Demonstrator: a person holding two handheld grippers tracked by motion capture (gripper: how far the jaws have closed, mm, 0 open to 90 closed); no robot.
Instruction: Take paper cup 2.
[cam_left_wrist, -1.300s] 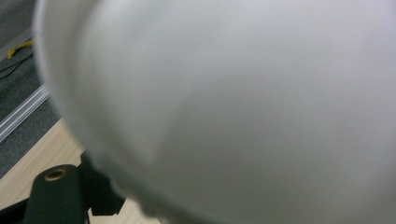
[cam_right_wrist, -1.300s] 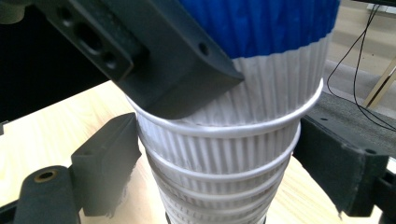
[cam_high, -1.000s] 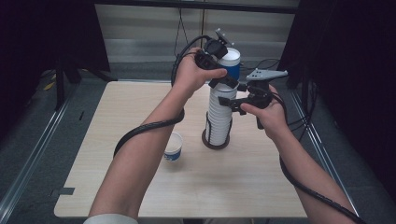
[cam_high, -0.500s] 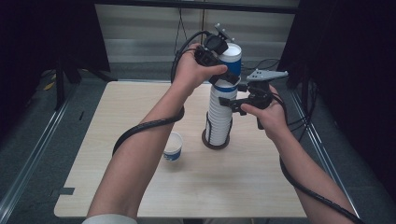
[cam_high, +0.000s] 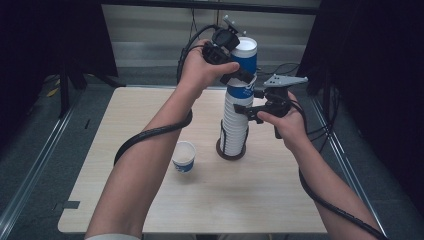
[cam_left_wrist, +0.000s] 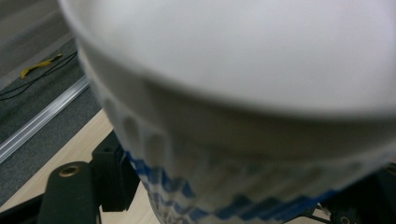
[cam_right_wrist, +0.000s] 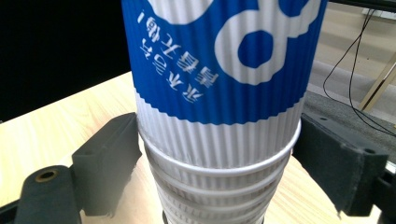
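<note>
From above, the stack of cups (cam_high: 235, 122) stands upright in a dark ring holder (cam_high: 231, 151) near the middle of the counter (cam_high: 150, 210). My left gripper (cam_high: 239, 75) clasps the top cup (cam_high: 243, 62), blue-banded and tilted, at the head of the stack. My right gripper (cam_high: 246, 111) closes on the stack's right side, below that cup. A single cup (cam_high: 184, 156) stands just left of the stack.

Left gripper view: the top cup's white rim (cam_left_wrist: 243, 56) looms blurred between my fingers (cam_left_wrist: 70, 191).

Right gripper view: my fingers (cam_right_wrist: 107, 154) stand wide and press both sides of the stack (cam_right_wrist: 215, 154), just below the blue cup (cam_right_wrist: 224, 60).
</note>
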